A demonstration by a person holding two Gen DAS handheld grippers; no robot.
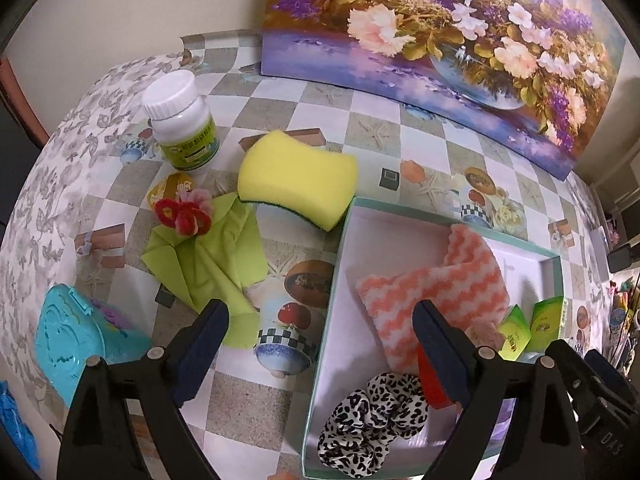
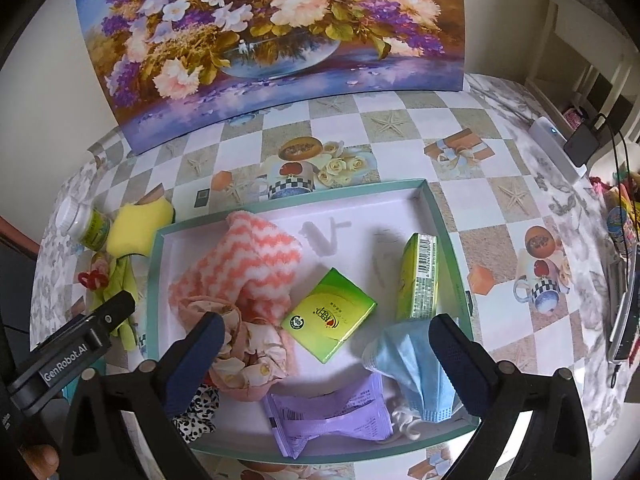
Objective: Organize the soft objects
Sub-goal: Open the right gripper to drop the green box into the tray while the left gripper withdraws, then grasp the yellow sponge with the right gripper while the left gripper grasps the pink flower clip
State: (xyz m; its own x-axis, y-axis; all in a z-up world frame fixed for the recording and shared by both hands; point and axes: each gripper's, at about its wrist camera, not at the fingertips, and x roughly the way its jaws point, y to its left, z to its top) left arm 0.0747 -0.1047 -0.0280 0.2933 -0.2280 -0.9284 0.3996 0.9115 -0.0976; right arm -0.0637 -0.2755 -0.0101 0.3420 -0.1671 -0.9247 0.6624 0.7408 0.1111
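A teal-rimmed white box (image 1: 343, 248) holds a pink-and-white wavy cloth (image 1: 436, 288) and a leopard-print scrunchie (image 1: 372, 420). My left gripper (image 1: 320, 316) hangs open over the box's left rim with nothing between its fingers. On the table to the left lie a yellow sponge (image 1: 296, 180) and a green cloth (image 1: 208, 264) with a red flower (image 1: 184, 212). My right gripper (image 2: 328, 328) stands open above the box (image 2: 448, 232). Under it lie a purple packet (image 2: 332, 416), a blue face mask (image 2: 412, 360), a floral scrunchie (image 2: 248, 352) and two green cartons (image 2: 328, 320).
A white bottle (image 1: 180, 120) stands at the back left and a blue plastic toy (image 1: 72, 340) lies near the left edge. A flower painting (image 1: 440, 40) leans against the wall behind. A white charger and a phone (image 2: 560, 140) sit at the table's right edge.
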